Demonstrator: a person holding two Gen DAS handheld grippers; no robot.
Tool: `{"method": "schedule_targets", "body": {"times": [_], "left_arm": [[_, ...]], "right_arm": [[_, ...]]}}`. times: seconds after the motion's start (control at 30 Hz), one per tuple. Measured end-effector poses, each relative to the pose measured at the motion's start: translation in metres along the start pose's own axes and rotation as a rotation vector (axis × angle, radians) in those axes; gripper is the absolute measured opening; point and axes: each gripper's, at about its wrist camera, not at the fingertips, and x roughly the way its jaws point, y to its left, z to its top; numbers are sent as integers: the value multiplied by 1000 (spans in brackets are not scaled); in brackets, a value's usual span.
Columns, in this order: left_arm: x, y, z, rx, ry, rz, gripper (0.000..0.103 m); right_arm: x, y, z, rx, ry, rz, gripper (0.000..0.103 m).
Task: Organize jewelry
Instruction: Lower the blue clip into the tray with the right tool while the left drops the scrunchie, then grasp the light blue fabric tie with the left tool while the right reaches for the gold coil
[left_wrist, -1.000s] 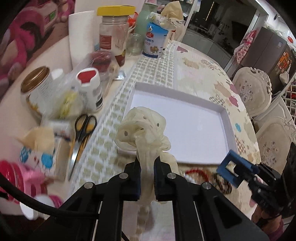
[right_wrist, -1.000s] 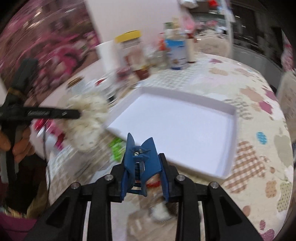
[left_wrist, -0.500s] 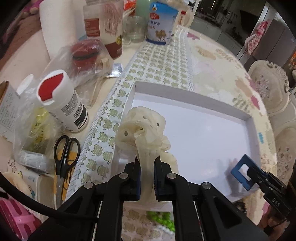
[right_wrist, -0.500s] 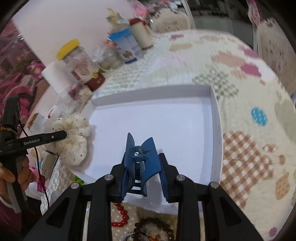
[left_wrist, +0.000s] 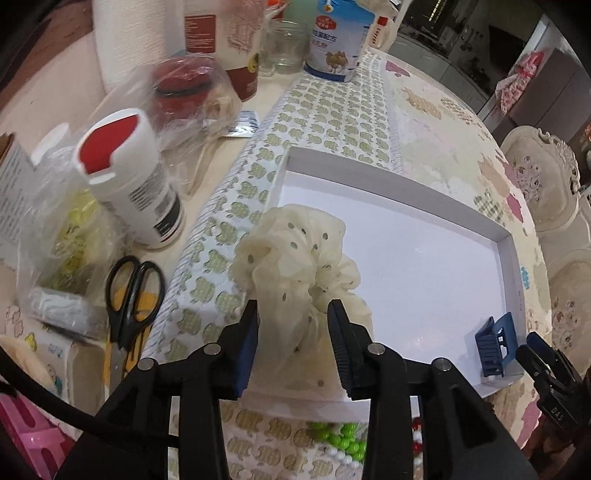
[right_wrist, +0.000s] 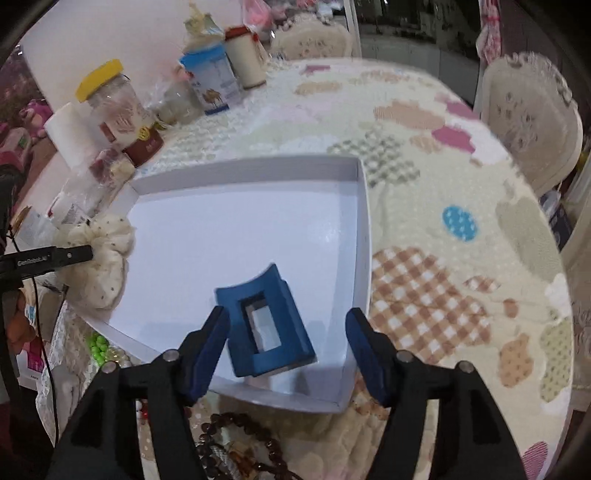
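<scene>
Left wrist view, nearest first: the left gripper (left_wrist: 293, 347) has its jaws spread apart with the cream scrunchie (left_wrist: 299, 269) standing between them. The fabric looks to brush the inner faces, but nothing is pinched, so I judge it released rather than held. The scrunchie sits at the near left corner of the white tray (left_wrist: 406, 192), spilling over the rim at about 7 o'clock. Below the tray edge, at 6 o'clock, lie green beads (left_wrist: 338, 441) on the tablecloth. At 9 o'clock are black scissors (left_wrist: 133, 295); further out at 10 o'clock stands a white bottle with a red cap (left_wrist: 129, 173). A blue and white can (left_wrist: 338, 40) stands at 12 o'clock, far back.

In the right wrist view, the right gripper (right_wrist: 288, 350) is also wide open, gripping nothing. The blue hair clip (right_wrist: 267, 319) lies just ahead between the jaws, apart from both, resting on the tray floor by the near right corner at roughly 5 o'clock. A brown bead bracelet (right_wrist: 236, 439) lies on the cloth at 6 o'clock, outside the tray. The left tool and the scrunchie show at 9 o'clock.

The step in hand appears to be the drop-off: both pieces are set in the tray and let go. Next, each tool should back away cleanly without snagging fabric or nudging the clip, then go for the loose beads near the tray's front edge, closing gently around a strand.
</scene>
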Motion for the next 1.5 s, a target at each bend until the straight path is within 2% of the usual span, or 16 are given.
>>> {"method": "schedule_targets", "body": {"times": [0.37,0.8,1.07,1.5], "left_arm": [[-57,2,-25,4,-74,-3,39],[-107,-16,-85,81,-157,96,39],[-123,-16,-116,81,-169,119,39],[-132,-8,-150,61,-152,120,39]], "right_arm": [[-42,33,-5,-73,-82,15,69],[-82,69,-32,-150,-128,58,69],[-106,79,-50,-177,-146,69,69],[-122,94,-78,-226,-124,66,69]]}}
